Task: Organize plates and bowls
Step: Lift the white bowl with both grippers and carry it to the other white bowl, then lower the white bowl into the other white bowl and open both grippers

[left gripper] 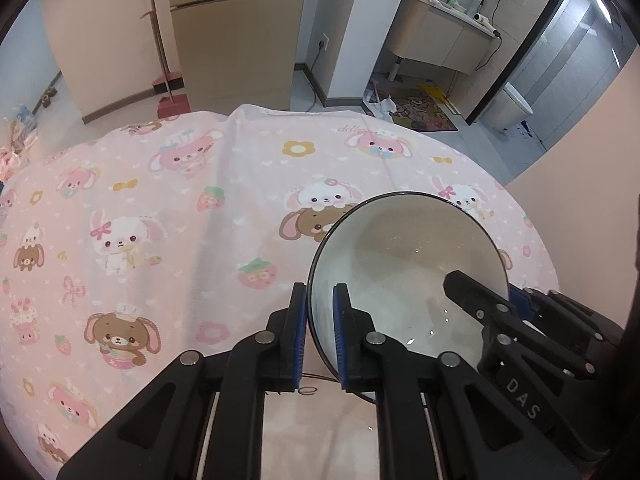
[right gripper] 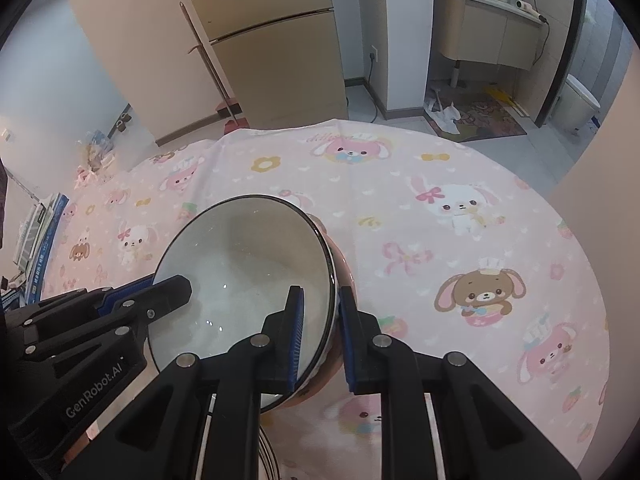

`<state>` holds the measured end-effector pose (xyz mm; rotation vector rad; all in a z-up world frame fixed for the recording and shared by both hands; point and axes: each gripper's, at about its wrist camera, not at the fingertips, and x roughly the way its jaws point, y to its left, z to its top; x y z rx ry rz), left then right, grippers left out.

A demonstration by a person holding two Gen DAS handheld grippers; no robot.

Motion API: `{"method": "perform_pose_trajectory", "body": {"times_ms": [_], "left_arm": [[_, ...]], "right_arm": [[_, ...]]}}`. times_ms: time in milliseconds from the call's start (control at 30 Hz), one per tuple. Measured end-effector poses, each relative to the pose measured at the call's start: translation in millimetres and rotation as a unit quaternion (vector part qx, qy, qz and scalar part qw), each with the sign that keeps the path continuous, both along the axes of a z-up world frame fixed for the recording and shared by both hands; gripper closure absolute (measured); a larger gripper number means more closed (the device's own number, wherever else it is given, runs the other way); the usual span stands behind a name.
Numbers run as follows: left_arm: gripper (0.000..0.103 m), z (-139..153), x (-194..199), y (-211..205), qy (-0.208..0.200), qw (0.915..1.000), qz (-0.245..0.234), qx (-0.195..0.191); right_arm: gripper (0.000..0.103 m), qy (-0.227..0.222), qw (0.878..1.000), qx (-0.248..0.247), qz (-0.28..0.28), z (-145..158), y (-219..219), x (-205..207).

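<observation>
White inside with a thin dark rim and a pink outer wall, the bowl (left gripper: 404, 276) hung tilted above the near part of the tabletop (left gripper: 200, 208), held between both grippers. The left gripper (left gripper: 321, 336) had its blue-padded fingers (left gripper: 342, 336) clamped on the bowl's left rim, one inside and one outside. The right gripper (right gripper: 321, 340) pinched the right rim the same way. Pink cloth with cartoon rabbits and strawberries covered the tabletop. Far beyond stood a beige refrigerator (left gripper: 236, 28) and a vanity cabinet (left gripper: 440, 36).
</observation>
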<state>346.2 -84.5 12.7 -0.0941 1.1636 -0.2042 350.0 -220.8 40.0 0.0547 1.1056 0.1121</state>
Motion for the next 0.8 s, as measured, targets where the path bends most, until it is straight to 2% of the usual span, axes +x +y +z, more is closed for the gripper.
{"method": "perform_pose_trajectory", "body": {"times_ms": [100, 200, 433, 633, 733, 800], "left_arm": [[0.094, -7.5, 1.4, -7.7, 0.006, 0.9997, -0.006, 0.022], [0.094, -9.0, 1.7, -8.2, 0.007, 0.9997, -0.006, 0.022], [0.094, -4.3, 1.3, -2.3, 0.008, 0.9999, -0.003, 0.007], [0.093, 18.6, -12.0, -2.8, -0.021, 0.9997, -0.013, 0.0], [0.084, 34.0, -21.4, -2.4, -0.041, 0.9991, -0.009, -0.001], [0.066, 47.8, -30.8, -2.4, -0.061, 0.9981, -0.007, -0.005]], "right_arm": [[0.084, -0.014, 1.0, -0.026, 0.008, 2.9, 6.2, -3.9], [0.084, -0.023, 0.998, -0.062, 0.008, 4.8, 10.3, -5.8], [0.084, -0.019, 0.999, -0.046, 0.011, 7.0, 3.9, -2.6], [0.084, -0.026, 0.999, -0.04, 0.013, 12.8, 1.5, -5.1], [0.084, -0.03, 0.999, -0.033, 0.014, 16.8, 0.1, -6.6], [0.084, -0.034, 0.999, -0.026, 0.013, 20.7, -1.5, -8.4]]}}
